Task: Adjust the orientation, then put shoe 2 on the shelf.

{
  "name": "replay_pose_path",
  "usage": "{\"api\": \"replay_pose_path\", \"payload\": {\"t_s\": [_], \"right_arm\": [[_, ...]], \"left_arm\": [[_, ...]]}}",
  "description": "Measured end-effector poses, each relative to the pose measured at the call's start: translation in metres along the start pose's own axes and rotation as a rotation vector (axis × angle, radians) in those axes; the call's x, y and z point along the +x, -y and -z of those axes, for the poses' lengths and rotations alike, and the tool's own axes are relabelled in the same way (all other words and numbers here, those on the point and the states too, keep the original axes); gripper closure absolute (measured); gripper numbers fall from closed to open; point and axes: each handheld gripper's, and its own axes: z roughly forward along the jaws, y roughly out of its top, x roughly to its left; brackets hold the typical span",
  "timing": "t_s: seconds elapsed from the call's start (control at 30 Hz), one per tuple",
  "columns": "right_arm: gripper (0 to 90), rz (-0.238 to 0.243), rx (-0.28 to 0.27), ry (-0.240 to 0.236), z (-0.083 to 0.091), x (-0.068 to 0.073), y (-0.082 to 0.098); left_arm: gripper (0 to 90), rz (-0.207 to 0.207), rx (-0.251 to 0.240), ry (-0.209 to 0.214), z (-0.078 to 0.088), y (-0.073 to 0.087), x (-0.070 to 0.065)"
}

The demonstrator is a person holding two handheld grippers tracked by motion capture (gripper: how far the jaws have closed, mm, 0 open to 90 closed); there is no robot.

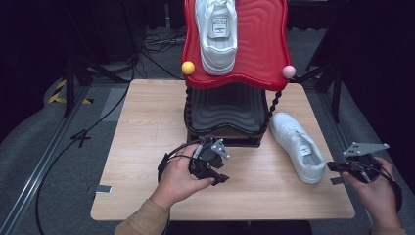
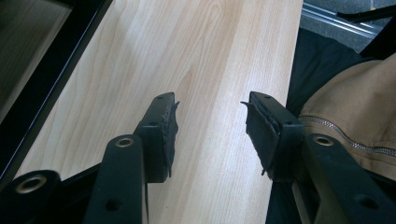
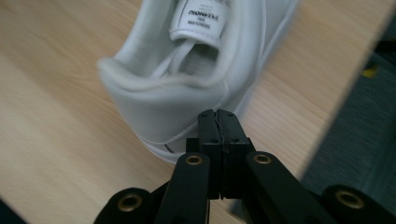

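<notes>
Right gripper [image 3: 218, 121], jaws pressed together, nears the white sneaker [image 3: 187, 74] at frame centre; left gripper [image 2: 210, 126] gapes wide; closed jaws would probably nudge the heel away

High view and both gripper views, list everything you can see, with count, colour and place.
Shoes: two, white; one on the rack's red top shelf, one on the table right of the rack.
Rack: one, red top shelf, black lower shelf, far middle of table.
Balls: two, yellow and pink, at the top shelf's front corners.
Table: one, light wood.
Left gripper: black, fingers open over bare table.
Right gripper: black, fingers shut, behind the table shoe's heel.
</notes>
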Motion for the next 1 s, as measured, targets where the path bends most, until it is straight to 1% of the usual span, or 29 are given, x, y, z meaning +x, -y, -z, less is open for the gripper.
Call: {"api": "replay_pose_path", "payload": {"t_s": [0.07,0.1,0.13,0.2,0.27,0.37,0.5,0.53,0.57,0.6,0.63,0.67,0.73,0.83,1.0], "right_arm": [[90.0,-0.055,-0.011,0.038,0.010,-0.010,0.007],[90.0,-0.067,-0.018,0.045,0.013,-0.013,0.010],[90.0,-0.080,-0.031,0.044,0.016,-0.016,0.012],[90.0,-0.097,-0.056,0.023,0.020,-0.020,0.015],[90.0,-0.095,-0.063,0.009,0.021,-0.020,0.015],[90.0,-0.088,-0.064,0.000,0.020,-0.018,0.013],[90.0,-0.078,-0.081,-0.034,0.019,-0.016,0.011],[89.8,-0.074,-0.090,-0.048,0.019,-0.016,0.011],[87.4,-0.067,-0.101,-0.078,0.019,-0.014,0.010],[83.5,-0.058,-0.125,-0.131,0.019,-0.012,0.008],[82.7,-0.046,-0.146,-0.169,0.019,-0.009,0.006],[81.7,-0.027,-0.158,-0.185,0.019,-0.007,0.004],[79.2,0.011,-0.158,-0.196,0.020,-0.002,-0.001],[77.1,0.041,-0.178,-0.224,0.022,0.004,-0.007],[72.3,0.102,-0.171,-0.251,0.023,0.017,-0.017]], "left_arm": [[53.5,-0.001,0.001,0.003,0.000,0.000,0.000],[53.5,-0.003,0.002,0.001,0.000,-0.001,0.000],[53.5,0.000,0.000,0.001,-0.001,-0.001,0.000],[53.5,0.000,0.001,0.003,-0.001,-0.001,0.000],[53.5,0.002,-0.001,0.002,-0.002,-0.001,0.000],[53.5,0.002,0.002,0.003,-0.001,0.000,0.001],[53.5,0.005,-0.002,0.001,0.000,0.001,0.001],[53.5,0.006,-0.006,0.001,0.001,0.001,0.001],[53.3,0.005,-0.009,0.004,0.001,0.001,0.001],[53.3,0.004,-0.009,0.005,0.001,0.002,0.001],[53.3,0.004,-0.010,0.005,0.002,0.002,0.001],[53.3,0.004,-0.016,0.007,0.002,0.002,0.001],[53.3,0.004,-0.017,0.010,0.002,0.003,0.001],[53.2,0.004,-0.016,0.011,0.003,0.004,0.001],[52.5,0.009,-0.016,0.027,0.003,0.006,0.001]]}}
